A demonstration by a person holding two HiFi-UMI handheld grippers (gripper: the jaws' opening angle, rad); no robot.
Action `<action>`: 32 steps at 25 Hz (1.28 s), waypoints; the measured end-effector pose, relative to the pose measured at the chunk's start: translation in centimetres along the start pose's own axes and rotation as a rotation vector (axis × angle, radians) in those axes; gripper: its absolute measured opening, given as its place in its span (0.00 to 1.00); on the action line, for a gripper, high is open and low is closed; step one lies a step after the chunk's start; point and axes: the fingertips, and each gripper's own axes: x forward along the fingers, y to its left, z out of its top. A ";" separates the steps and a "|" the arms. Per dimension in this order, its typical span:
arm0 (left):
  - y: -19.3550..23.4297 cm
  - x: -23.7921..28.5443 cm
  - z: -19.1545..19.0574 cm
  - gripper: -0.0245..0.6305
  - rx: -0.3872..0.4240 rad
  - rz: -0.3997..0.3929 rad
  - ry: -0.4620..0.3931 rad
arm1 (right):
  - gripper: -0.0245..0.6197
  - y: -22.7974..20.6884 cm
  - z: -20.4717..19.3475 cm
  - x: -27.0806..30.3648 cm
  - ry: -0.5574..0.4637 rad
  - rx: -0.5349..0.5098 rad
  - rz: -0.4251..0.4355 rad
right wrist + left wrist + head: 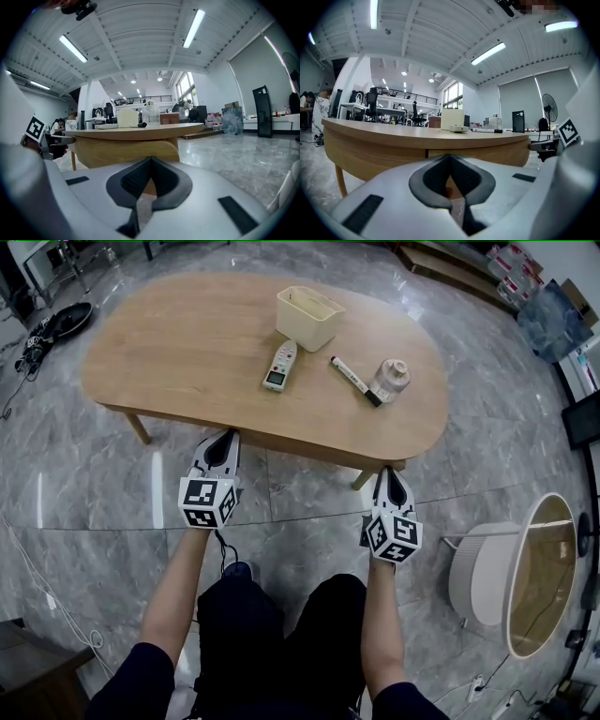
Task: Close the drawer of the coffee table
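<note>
The left gripper's (450,157) dark pads (429,183) were pressed together at the tips with nothing between them. The right gripper's (150,160) pads (129,182) were likewise closed on nothing. Both grippers pointed at the near long side of the oval wooden coffee table (187,352). From the head view, the left tips reached the table's near edge. The right tips sat by its near right corner, close to a leg there. No view settled whether either tip touched the wood.

In the left gripper view the table's apron filled the space just ahead. A vertical seam marked the start of the drawer front (495,151). That front lay flush with the rest of the apron and did not stand out from it.

Four things stood on the tabletop towards its far right part:
- A cream rectangular bin (309,317) stood farthest from the grippers.
- A white handheld meter with a small screen (279,367) lay just on the near side of the bin.
- A black-and-white marker (354,381) lay to the right of the meter.
- A small lidded jar (389,379) stood beside the marker's near end.

The person's bare forearms ran back from the grippers to dark sleeves. The table stood on grey marble floor tiles (309,493). A round white side table (487,568) stood well off the coffee table's right end.
</note>
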 end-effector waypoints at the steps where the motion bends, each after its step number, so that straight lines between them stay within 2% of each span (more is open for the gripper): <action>1: 0.1 0.2 0.0 0.07 0.004 0.001 -0.001 | 0.08 0.0 0.0 0.2 -0.001 -0.001 0.000; 24: 0.5 2.2 0.3 0.07 -0.004 -0.016 -0.037 | 0.08 -0.5 0.2 2.3 -0.014 0.004 -0.010; 29: 0.3 2.4 -1.1 0.08 -0.052 -0.034 0.047 | 0.08 -0.3 0.0 2.4 0.005 0.000 0.012; 32: 0.1 1.4 -1.5 0.08 -0.050 -0.040 0.019 | 0.08 -0.1 -0.8 2.2 0.022 0.022 0.017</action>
